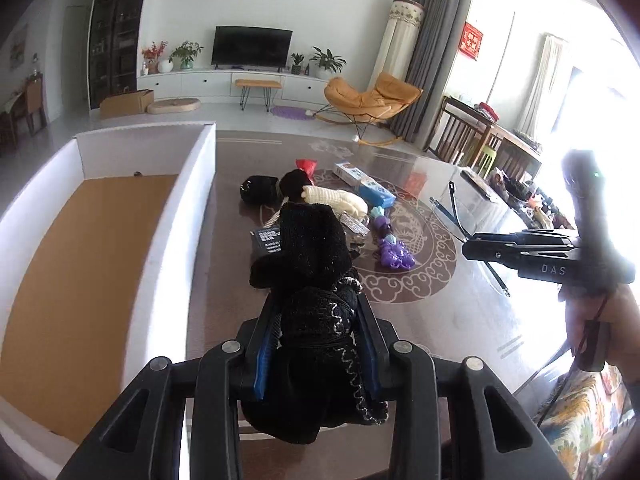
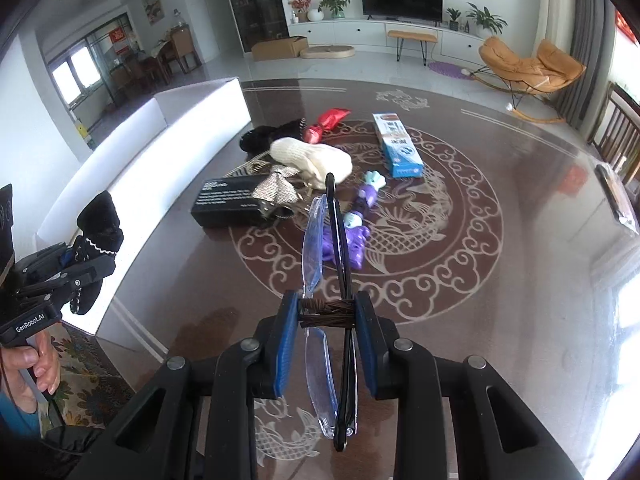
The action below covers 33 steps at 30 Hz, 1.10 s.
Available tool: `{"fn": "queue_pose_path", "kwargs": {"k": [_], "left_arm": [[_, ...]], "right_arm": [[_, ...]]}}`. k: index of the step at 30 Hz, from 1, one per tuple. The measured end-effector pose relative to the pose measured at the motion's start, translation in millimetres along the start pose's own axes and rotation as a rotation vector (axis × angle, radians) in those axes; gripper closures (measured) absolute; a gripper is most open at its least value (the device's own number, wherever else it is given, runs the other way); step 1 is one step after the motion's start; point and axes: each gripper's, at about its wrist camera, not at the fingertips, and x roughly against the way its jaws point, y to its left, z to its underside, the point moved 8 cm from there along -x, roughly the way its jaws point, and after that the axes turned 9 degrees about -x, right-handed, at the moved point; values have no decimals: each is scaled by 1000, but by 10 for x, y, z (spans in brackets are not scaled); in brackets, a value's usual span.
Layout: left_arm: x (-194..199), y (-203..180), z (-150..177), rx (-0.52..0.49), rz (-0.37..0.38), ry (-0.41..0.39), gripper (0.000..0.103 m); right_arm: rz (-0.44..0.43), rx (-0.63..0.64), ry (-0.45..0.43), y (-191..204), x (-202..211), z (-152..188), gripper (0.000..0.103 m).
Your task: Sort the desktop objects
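The left gripper [image 1: 316, 344] is clamped on a black knitted sock [image 1: 308, 256], soft and fuzzy with a pale zigzag stitch along its cuff; the toe end sticks up past the blue-padded fingers [image 1: 266, 364] and the rest droops below them, held in the air beside the long white wall of the box [image 1: 176, 240]. That box has smooth white sides and a plain brown cardboard floor; its near corner is cut off by the picture edge. The right gripper [image 2: 326, 316] is closed on a folded pair of glasses [image 2: 320, 256], with clear bluish lenses, thin black arms and a dark brown wrapped band at the grip, held above the near part of the glossy brown tabletop [image 2: 520, 240] with its pale carp-and-cloud pattern. Toward the middle of the tabletop lie a cream knitted sock [image 2: 316, 158], a flat black carton [image 2: 228, 200] partly covered by a silvery ribbon bow [image 2: 276, 190], a purple plastic figure [image 2: 358, 224] half hidden behind the glasses, a blue and white oblong box [image 2: 398, 144], a shiny red wrapper [image 2: 326, 122], and a black fuzzy item [image 2: 264, 136] at the far side, too dark to make out.
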Motion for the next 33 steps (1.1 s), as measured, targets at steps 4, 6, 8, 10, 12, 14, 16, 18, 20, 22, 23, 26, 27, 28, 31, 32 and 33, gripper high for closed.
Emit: {"fn": "queue_pose_path", "kwargs": {"k": [4, 6, 8, 10, 12, 14, 16, 18, 20, 22, 23, 26, 27, 28, 31, 32, 33], "left_arm": [[497, 762, -46, 52, -137, -26, 68], [659, 1219, -15, 75, -232, -18, 68], [704, 1656, 74, 117, -295, 18, 68], [661, 2021, 203, 156, -331, 68, 68], [565, 2300, 346, 185, -360, 118, 68], [462, 2464, 500, 211, -369, 168, 68], [344, 2542, 603, 214, -370, 203, 68], [241, 2577, 673, 200, -383, 232, 68], [140, 2606, 714, 193, -400, 255, 65], [78, 2646, 764, 202, -437, 282, 56], [60, 2668, 782, 210, -455, 288, 43], [82, 2656, 732, 220, -491, 246, 31], [106, 2627, 710, 220, -493, 229, 31], [143, 2585, 683, 221, -493, 212, 31], [252, 2332, 535, 204, -462, 144, 31], [284, 2222, 483, 192, -444, 120, 31], [298, 2086, 415, 178, -419, 96, 31]], "right_arm": [[-149, 90, -63, 1015, 117, -317, 74], [-234, 131, -84, 1592, 143, -433, 74], [-328, 165, -95, 2167, 121, -501, 74], [-401, 197, -90, 2688, 50, -528, 74], [-443, 222, -71, 3114, -97, -519, 74], [-464, 234, -12, 3436, -328, -443, 73], [-455, 227, 50, 3631, -632, -341, 73], [-416, 233, 90, 3742, -896, -231, 73], [-377, 234, 115, 3773, -1104, -137, 72], [-359, 220, 124, 3763, -1232, -86, 69], [-356, 218, 123, 3761, -1269, -76, 59], [-353, 206, 87, 3667, -1261, -124, 33], [-360, 200, 59, 3626, -1204, -164, 33], [-370, 198, 38, 3597, -1142, -197, 33], [-384, 190, -46, 3424, -925, -302, 29], [-382, 188, -83, 3334, -820, -318, 23], [-370, 185, -125, 3212, -726, -328, 20]]}}
